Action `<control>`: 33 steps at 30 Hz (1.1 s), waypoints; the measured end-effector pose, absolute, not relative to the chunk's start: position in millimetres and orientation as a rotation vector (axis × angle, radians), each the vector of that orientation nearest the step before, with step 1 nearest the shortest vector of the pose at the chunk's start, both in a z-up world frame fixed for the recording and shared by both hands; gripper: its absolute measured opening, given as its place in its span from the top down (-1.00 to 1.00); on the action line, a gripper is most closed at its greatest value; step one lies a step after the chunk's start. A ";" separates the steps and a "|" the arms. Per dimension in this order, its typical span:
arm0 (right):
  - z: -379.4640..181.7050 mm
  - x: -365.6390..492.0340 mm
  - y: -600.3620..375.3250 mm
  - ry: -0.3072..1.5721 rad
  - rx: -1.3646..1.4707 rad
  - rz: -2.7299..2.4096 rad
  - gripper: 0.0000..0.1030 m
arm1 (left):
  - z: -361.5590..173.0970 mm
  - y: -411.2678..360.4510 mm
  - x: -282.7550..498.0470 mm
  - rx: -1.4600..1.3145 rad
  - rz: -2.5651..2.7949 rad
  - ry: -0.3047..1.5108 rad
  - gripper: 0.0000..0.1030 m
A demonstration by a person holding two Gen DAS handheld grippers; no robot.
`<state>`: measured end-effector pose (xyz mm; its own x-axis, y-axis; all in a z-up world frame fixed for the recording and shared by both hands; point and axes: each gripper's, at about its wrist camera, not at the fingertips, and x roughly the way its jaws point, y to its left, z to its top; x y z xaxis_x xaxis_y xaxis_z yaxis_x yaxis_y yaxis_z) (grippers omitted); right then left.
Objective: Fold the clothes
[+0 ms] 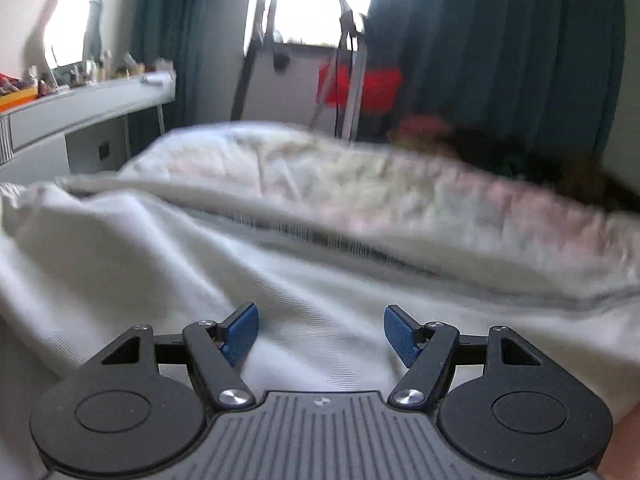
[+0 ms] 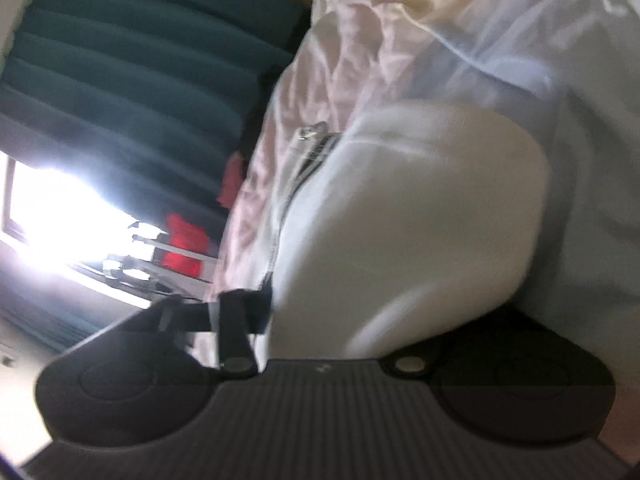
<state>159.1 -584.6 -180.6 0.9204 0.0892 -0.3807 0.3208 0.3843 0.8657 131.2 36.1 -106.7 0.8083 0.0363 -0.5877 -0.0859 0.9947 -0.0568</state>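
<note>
The left claw (image 1: pixel 321 334) hangs released, its blue pads (image 1: pixel 240 334) spread apart just above a white garment (image 1: pixel 160 264) that lies rumpled across the bed. Beyond it sits a crumpled quilt (image 1: pixel 360 184), with dark curtains (image 1: pixel 500 48) behind. In the tilted, blurred right wrist view, a bulge of the garment (image 2: pixel 408 216) covers the right claw (image 2: pixel 320 312); whether it grips the cloth I cannot tell.

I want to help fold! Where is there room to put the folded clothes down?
Free patch: the smooth white garment just ahead of the open left gripper, before the rumpled bedding. Crowded: the dresser top is cluttered, and cloth bunches against the right gripper.
</note>
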 end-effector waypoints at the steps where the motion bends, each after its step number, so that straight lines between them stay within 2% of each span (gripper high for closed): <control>1: -177.8 159.8 -582.6 0.408 1.140 -0.163 0.32 | -114.2 31.9 134.5 -0.058 0.069 0.655 -0.38; 3: -166.8 166.2 -577.8 0.413 1.016 -0.189 0.46 | -121.5 27.2 137.5 -0.033 0.070 0.670 -0.43; 6: -139.1 175.4 -558.9 0.410 0.793 -0.252 0.56 | -121.7 29.0 139.7 -0.046 0.064 0.673 -0.45; 14: -48.6 160.7 -443.2 0.223 0.218 -0.238 0.61 | -109.1 31.0 133.9 -0.051 0.052 0.669 -0.45; 17: -32.5 149.7 -377.9 0.154 0.001 -0.178 0.61 | -103.8 29.4 130.6 -0.030 0.054 0.660 -0.45; 20: -38.1 144.4 -316.5 0.133 -0.191 -0.098 0.62 | -96.0 33.7 126.7 -0.041 0.055 0.640 -0.45; 26: -111.4 135.9 -219.6 0.247 -0.536 0.149 0.62 | -79.2 56.1 120.8 -0.137 0.079 0.605 -0.46; 30: -161.2 131.7 -191.5 0.353 -0.690 0.211 0.63 | -73.6 66.9 119.5 -0.181 0.087 0.603 -0.46; 33: -155.0 132.6 -195.9 0.355 -0.660 0.189 0.63 | -71.0 71.5 119.3 -0.200 0.084 0.595 -0.46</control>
